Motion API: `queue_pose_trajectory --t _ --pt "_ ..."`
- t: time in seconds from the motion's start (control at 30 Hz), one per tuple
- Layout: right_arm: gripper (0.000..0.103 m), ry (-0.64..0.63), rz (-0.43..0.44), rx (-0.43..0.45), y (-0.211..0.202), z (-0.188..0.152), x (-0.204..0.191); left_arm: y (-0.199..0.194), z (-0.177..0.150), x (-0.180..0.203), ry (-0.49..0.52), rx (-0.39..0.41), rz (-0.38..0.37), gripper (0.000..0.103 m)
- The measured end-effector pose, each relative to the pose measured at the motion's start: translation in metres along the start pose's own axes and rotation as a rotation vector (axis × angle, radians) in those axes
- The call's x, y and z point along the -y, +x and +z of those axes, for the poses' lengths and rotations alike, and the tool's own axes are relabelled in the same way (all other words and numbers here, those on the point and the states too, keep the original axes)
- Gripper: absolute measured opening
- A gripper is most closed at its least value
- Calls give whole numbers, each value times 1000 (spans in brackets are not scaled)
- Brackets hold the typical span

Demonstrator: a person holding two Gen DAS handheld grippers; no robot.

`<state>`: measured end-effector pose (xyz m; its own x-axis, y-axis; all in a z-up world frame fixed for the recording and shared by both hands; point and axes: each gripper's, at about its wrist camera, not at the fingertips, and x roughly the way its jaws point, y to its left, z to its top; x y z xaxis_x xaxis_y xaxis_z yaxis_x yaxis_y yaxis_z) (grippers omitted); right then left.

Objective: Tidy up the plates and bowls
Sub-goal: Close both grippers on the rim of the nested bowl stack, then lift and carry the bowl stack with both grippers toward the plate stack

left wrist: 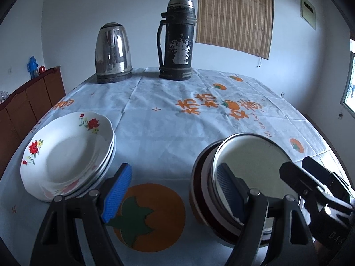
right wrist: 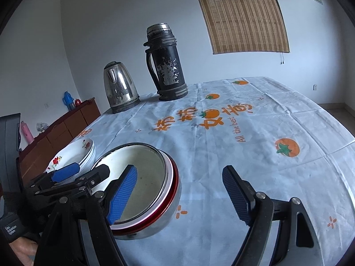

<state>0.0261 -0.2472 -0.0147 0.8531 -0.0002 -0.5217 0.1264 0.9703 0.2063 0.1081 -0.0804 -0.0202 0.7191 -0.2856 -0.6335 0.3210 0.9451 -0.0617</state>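
Observation:
A stack of white plates with red flowers (left wrist: 66,155) sits at the table's left; it shows small in the right wrist view (right wrist: 77,153). A stack of metal bowls with red and white rims (left wrist: 241,173) stands to the right of it, also in the right wrist view (right wrist: 142,184). My left gripper (left wrist: 175,190) is open and empty between plates and bowls, its right finger over the bowls' rim. My right gripper (right wrist: 179,195) is open and empty, its left finger over the bowls. The right gripper's fingers (left wrist: 310,177) show at the bowls' right.
A steel kettle (left wrist: 113,53) and a worn black thermos (left wrist: 177,40) stand at the table's far side. The table has a white cloth with orange fruit prints (left wrist: 177,122). A brown cabinet (left wrist: 28,102) runs along the left wall.

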Motion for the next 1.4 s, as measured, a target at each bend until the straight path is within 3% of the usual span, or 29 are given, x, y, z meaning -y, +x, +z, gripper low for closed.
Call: queue_pose_trajectory --t 0.23,0.67,0.87,1.03,1.1,1.23,1.33,1.4 --pt "57 -16 2 -60 11 -3 -6 8 -1 4 4 -40 30 80" --pt "54 28 27 -104 20 -4 -4 14 1 6 -7 -63 30 74" --pt "53 57 47 -118 23 -5 -3 17 1 12 -3 -80 -5 57" --pt "50 87 74 -126 24 -6 -1 18 0 12 -24 -91 -32 53" --pt "47 101 95 -132 26 -7 -1 19 -1 12 -35 -94 -58 44" --pt "45 128 104 -139 28 -7 0 21 -2 9 -74 -106 -97 40" --pt "45 127 99 -142 29 -7 -1 22 -2 8 -103 -114 -145 28" --pt "45 128 97 -141 29 -8 -2 21 -4 9 -107 -109 -142 28"
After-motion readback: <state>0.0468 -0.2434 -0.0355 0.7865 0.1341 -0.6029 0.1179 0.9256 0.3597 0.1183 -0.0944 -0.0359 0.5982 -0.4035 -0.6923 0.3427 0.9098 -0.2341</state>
